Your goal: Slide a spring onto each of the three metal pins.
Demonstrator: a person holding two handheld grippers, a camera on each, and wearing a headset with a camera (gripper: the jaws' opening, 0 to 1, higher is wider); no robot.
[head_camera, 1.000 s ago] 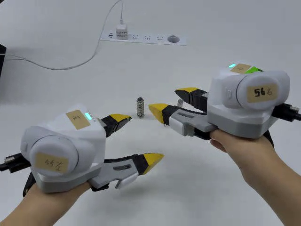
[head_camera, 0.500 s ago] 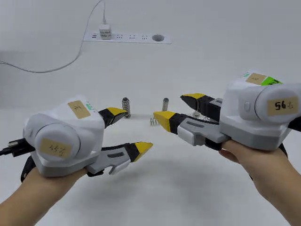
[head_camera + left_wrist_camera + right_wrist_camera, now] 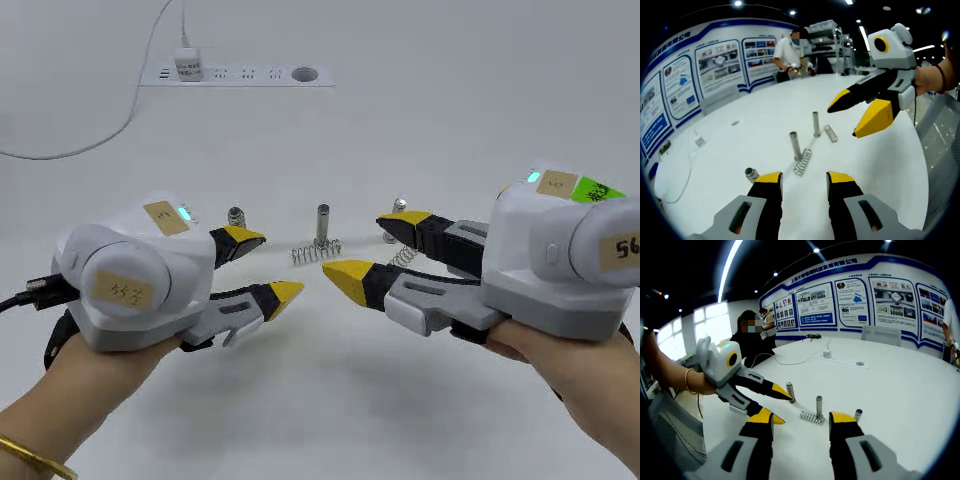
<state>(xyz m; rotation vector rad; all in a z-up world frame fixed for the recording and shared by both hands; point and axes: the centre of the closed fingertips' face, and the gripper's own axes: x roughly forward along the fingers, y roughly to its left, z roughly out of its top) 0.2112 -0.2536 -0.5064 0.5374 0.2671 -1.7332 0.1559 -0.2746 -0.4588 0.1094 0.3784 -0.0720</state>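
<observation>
Yellow jaw tips stand wide apart on both tools, with nothing between them. The left gripper (image 3: 272, 263) hangs just left of the middle pin (image 3: 323, 222) and a little nearer to me, jaws spread and empty. The right gripper (image 3: 358, 243) hovers just right of that pin, jaws equally spread and empty, tips pointing in toward it.

A loose spring (image 3: 316, 252) lies on its side at the foot of the middle pin, on the near side (touching or only close, I cannot tell). A second spring (image 3: 830, 133) lies flat to the right of the middle pin, beside the bare pin (image 3: 400, 205) that stands upright there. Left of the middle pin stands the third pin (image 3: 791, 391), upright, with a coil around its shaft.

All of it sits on a white workbench (image 3: 330, 400). Well behind the middle pin and off to its left lies a white power strip (image 3: 235, 75), a plug (image 3: 187, 64) in its left end and a cable (image 3: 110, 130) trailing away.
</observation>
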